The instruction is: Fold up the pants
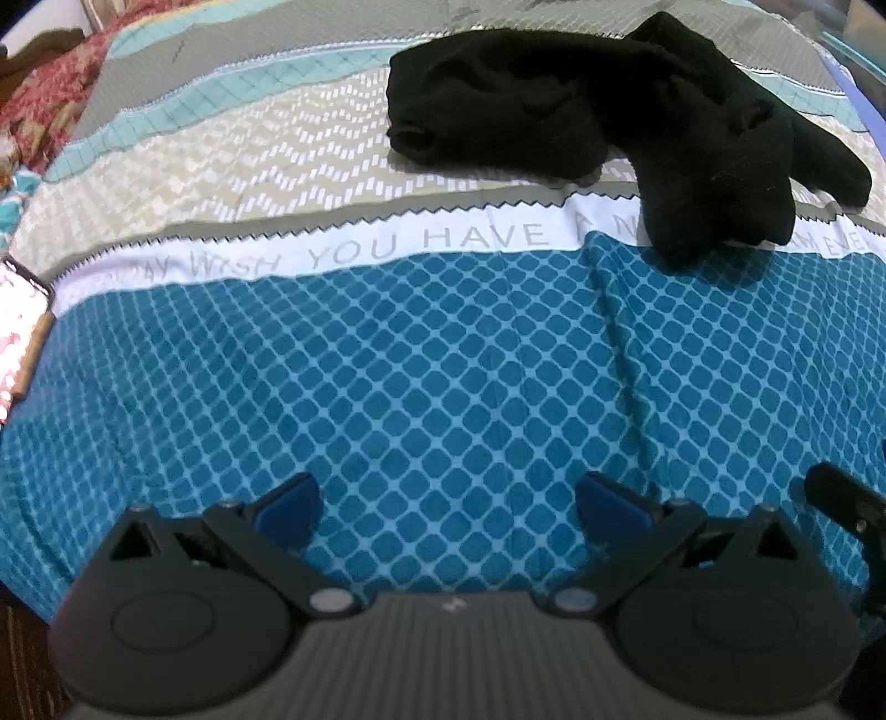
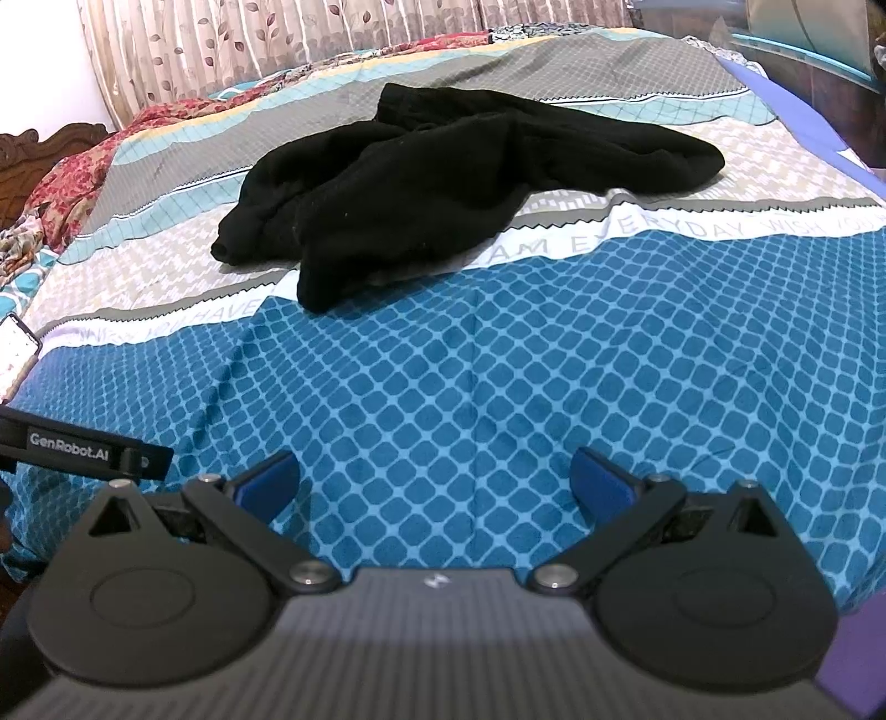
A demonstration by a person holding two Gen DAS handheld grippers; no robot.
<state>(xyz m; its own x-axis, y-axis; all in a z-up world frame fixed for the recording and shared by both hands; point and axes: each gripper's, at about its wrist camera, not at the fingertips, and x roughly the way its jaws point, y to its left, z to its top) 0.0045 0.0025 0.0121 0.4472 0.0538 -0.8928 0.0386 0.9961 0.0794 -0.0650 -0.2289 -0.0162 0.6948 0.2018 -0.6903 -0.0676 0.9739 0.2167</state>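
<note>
The black pants (image 1: 620, 127) lie crumpled in a heap on the bedspread (image 1: 443, 354), well ahead of the left gripper (image 1: 447, 501) and right gripper (image 2: 434, 476), both spread wide, holding nothing. Only the right wrist view shows the curtain (image 2: 277, 44) beyond the bed.

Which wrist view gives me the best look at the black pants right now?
The right wrist view: the black pants lie crumpled mid-frame on the bedsheet, whole outline visible. The left wrist view pushes them to the upper right, more distorted.
</note>
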